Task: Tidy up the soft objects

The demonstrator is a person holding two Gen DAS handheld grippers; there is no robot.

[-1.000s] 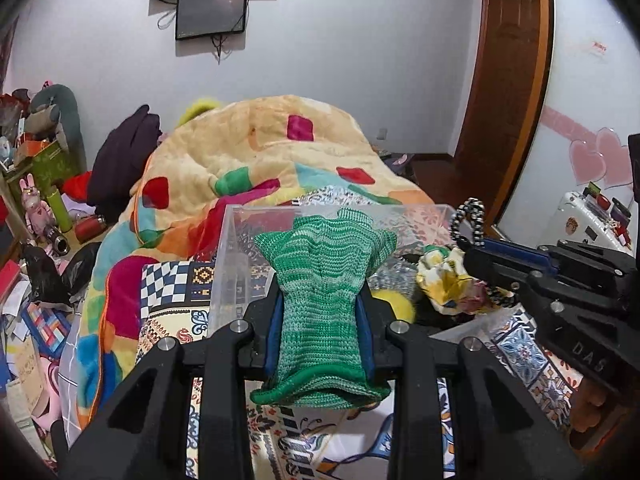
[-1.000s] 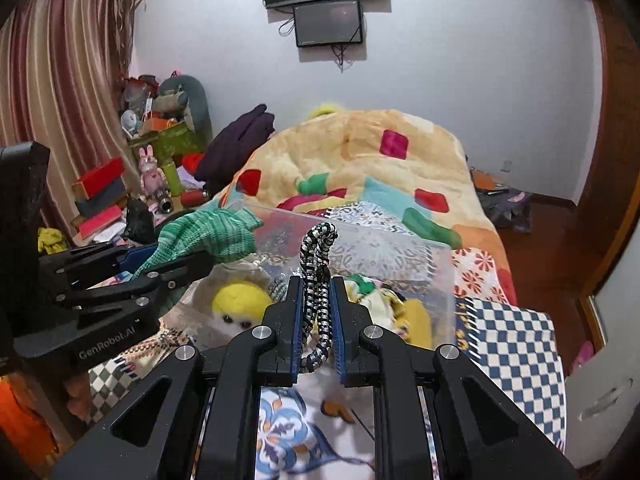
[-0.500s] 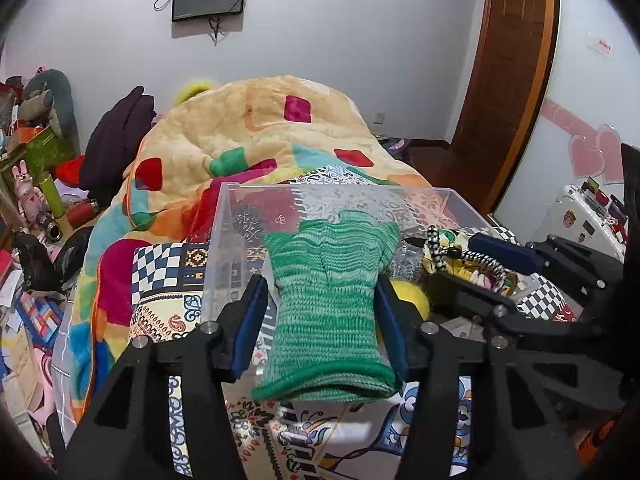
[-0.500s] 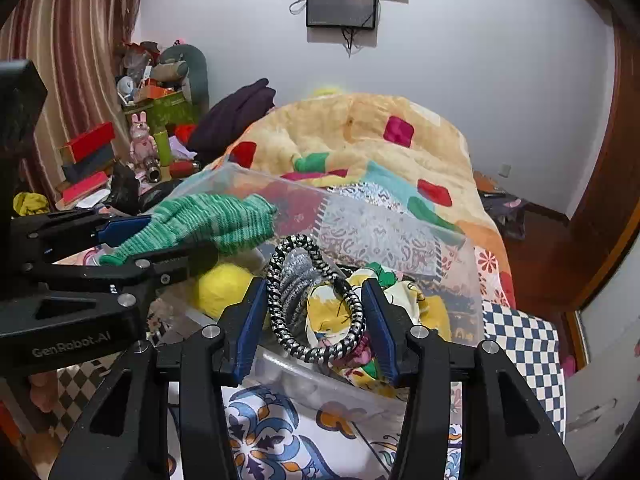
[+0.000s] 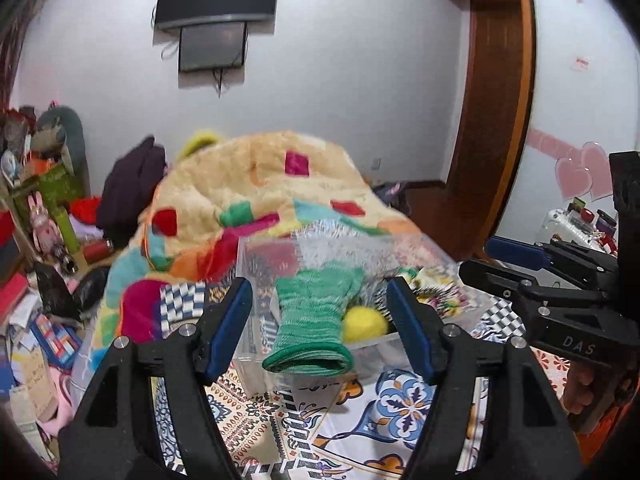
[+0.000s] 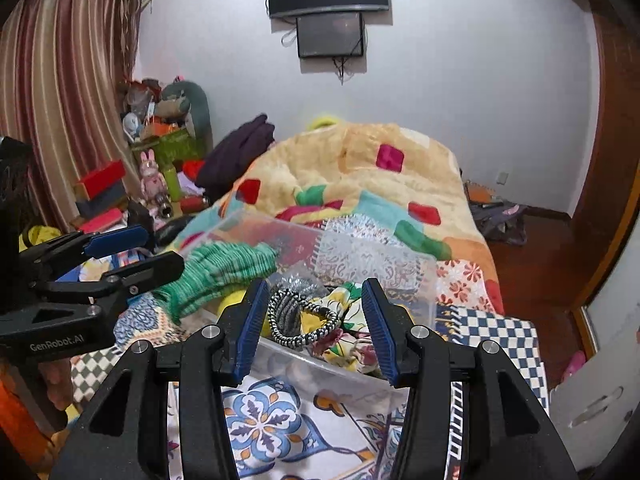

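Note:
A clear plastic bin [image 5: 256, 344] [image 6: 424, 280] stands on the patterned bed cover. A green knitted piece [image 5: 316, 320] [image 6: 224, 272] lies over the bin's near-left rim, its cuff hanging outside. My left gripper [image 5: 320, 320] is open, its jaws wide either side of the piece, not touching it. A black-and-white braided loop [image 6: 300, 320] lies in the bin on a flowered cloth [image 6: 344, 344]. My right gripper [image 6: 312, 320] is open and empty just above the loop. A yellow fuzzy ball [image 5: 364, 322] sits in the bin.
A patchwork quilt [image 5: 256, 184] is heaped on the bed behind the bin. Cluttered shelves and toys [image 6: 160, 160] stand at the left by striped curtains. A wooden door frame [image 5: 496, 120] is at the right. A dark garment [image 6: 240, 148] lies by the quilt.
Both grippers opened. The left one let go of the green knitted piece, which now rests on the bin's rim. The right one released the braided loop into the bin.

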